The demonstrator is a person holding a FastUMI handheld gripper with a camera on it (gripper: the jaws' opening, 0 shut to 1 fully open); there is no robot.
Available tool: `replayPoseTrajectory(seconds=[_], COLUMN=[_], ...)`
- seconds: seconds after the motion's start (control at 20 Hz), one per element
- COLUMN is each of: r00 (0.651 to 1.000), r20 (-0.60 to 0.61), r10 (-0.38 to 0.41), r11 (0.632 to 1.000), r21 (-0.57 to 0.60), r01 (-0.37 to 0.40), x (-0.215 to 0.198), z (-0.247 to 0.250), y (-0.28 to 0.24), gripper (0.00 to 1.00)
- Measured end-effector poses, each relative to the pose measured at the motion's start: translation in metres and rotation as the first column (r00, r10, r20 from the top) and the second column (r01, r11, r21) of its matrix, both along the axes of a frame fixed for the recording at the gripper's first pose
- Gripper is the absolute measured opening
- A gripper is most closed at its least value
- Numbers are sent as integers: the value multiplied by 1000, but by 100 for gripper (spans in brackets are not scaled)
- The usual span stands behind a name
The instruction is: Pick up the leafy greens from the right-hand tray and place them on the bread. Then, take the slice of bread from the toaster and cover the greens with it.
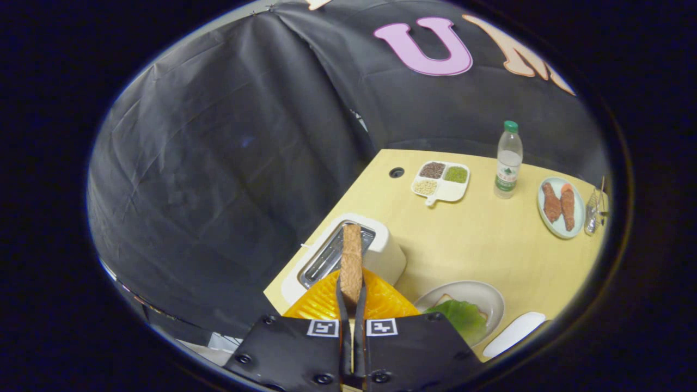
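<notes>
Slice of bread [351, 261] clamped edge-on between the jaws of the gripper [352, 305], upright and lifted above the toaster [381, 256], its slot open and bare just beyond. Held thin-side up, likely because that is how the slot offered it. Leafy greens [460, 318] already lying on the lower bread [444, 299] in the plate [493, 299], near and right of the jaws. Covering step judged under way: slice needs carrying right and turning flat over the greens. Orange ribbed tray [381, 302] directly under the jaws, beside the toaster. White tray [514, 332] right of the plate. Farther across the surface [479, 239]: divided dish of grains [441, 182], water bottle [508, 160], plate of meat [561, 207].
</notes>
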State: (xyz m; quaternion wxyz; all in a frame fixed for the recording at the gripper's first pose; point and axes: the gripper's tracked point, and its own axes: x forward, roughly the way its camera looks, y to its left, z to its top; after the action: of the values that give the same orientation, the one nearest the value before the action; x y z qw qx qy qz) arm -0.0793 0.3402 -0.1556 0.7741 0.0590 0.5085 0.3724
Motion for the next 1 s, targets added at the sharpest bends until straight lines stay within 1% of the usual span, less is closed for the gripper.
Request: replayPoseTrajectory(seconds=[0.15,0.4,1.0], r00=[999,995,977], r20=[-14,-22,-67], r10=[-43,-96,-204], r11=[999,995,979], r21=[-4,-36,-42], r01=[43,95,202], x=[3,4,-13], z=[-7,-24,-74], y=[-22,-58,-104], gripper=[5,5,5])
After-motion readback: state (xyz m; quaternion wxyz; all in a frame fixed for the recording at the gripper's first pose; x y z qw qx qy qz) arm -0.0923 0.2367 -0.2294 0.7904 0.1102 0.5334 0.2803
